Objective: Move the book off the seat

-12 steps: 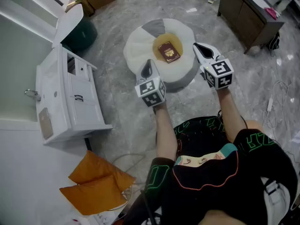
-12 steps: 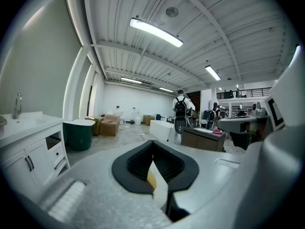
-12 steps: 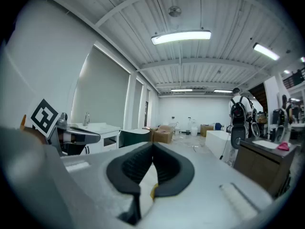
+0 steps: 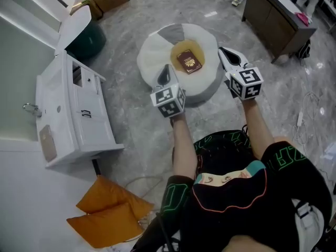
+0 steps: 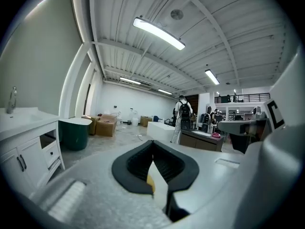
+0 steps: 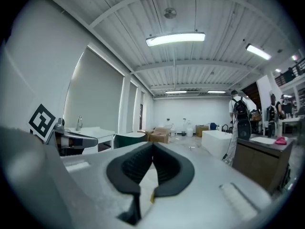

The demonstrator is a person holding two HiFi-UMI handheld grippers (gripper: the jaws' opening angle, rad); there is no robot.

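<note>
A dark red book lies flat on the tan middle of a round white seat on the floor. My left gripper hovers at the seat's near left side, shut and empty. Over the seat's right edge my right gripper is held, shut too with nothing in it. Both point away from me at about the same height. In the left gripper view the black pads meet at the tip, and in the right gripper view the pads meet likewise. Those two views look level across the room, so the book is not in them.
A white washstand cabinet stands at the left, a dark green tub behind it. A dark wooden sideboard stands at the far right. Orange cushions lie near my left leg. Cables trail over the marble floor. A person with a backpack stands far off.
The view has shifted slightly; seat, book and both grippers sit a little higher and further left in the frame. Both grippers keep their places beside the seat.
</note>
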